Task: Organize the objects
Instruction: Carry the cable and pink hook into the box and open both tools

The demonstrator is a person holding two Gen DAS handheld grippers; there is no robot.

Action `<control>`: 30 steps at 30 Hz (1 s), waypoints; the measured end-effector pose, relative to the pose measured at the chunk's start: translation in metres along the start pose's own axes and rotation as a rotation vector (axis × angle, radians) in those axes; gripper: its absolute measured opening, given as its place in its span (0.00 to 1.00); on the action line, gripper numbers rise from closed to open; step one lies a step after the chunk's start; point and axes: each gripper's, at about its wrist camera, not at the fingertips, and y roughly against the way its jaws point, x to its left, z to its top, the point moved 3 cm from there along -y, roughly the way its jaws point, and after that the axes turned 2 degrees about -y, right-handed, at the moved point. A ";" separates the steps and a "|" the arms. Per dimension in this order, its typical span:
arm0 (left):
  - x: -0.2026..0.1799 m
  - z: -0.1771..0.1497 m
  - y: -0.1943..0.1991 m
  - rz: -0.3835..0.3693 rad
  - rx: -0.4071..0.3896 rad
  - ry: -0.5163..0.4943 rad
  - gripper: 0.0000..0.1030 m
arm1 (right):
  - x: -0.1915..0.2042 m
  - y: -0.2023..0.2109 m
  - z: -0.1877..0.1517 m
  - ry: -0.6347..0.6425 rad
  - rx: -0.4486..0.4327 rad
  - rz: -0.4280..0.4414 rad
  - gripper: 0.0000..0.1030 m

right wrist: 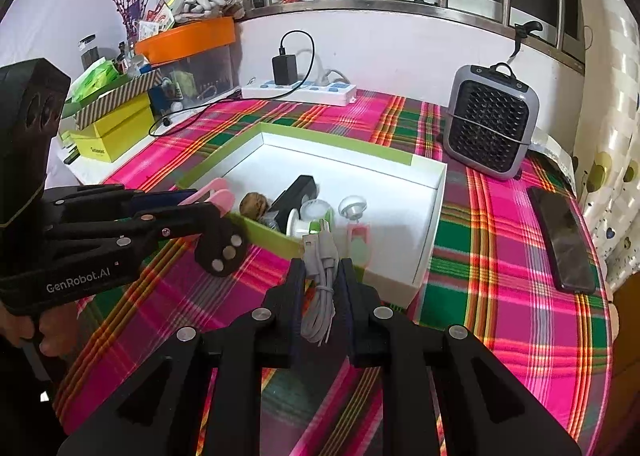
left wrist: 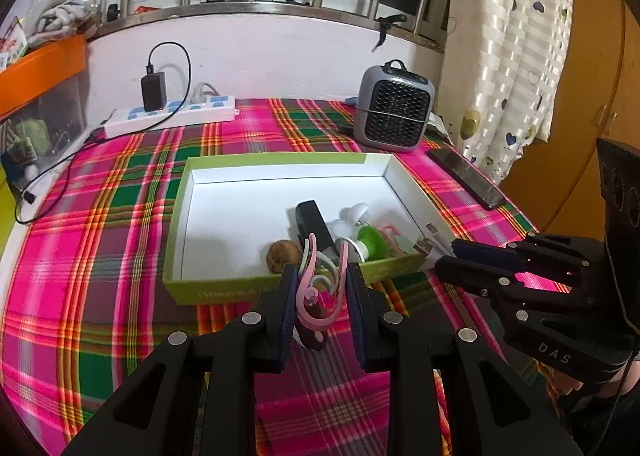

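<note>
A green box with a white inside [left wrist: 280, 166] [right wrist: 400, 154] sits on the plaid tablecloth. It holds a walnut [left wrist: 283, 257] [right wrist: 253, 203], a black block [left wrist: 314, 222] [right wrist: 296, 190], a green and white gadget [left wrist: 370, 241] and other small items. My left gripper [left wrist: 322, 276] is shut on a pink and white ear-hook piece [left wrist: 310, 296], held just before the box's near wall; it shows in the right wrist view [right wrist: 208, 196]. My right gripper [right wrist: 320, 268] is shut on a coiled white USB cable [right wrist: 320, 296] at the box's near corner, and shows in the left wrist view [left wrist: 448, 256].
A grey heater [left wrist: 394, 106] [right wrist: 490, 122] stands at the back right. A dark phone [left wrist: 466, 178] [right wrist: 562, 240] lies by the right table edge. A white power strip [left wrist: 172, 114] [right wrist: 300, 90] with a charger lies at the back. Yellow boxes [right wrist: 112, 132] stack at left.
</note>
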 end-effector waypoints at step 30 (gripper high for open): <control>0.042 0.031 -0.062 0.096 0.050 0.008 0.22 | -0.020 -0.056 0.027 -0.028 0.053 0.001 0.17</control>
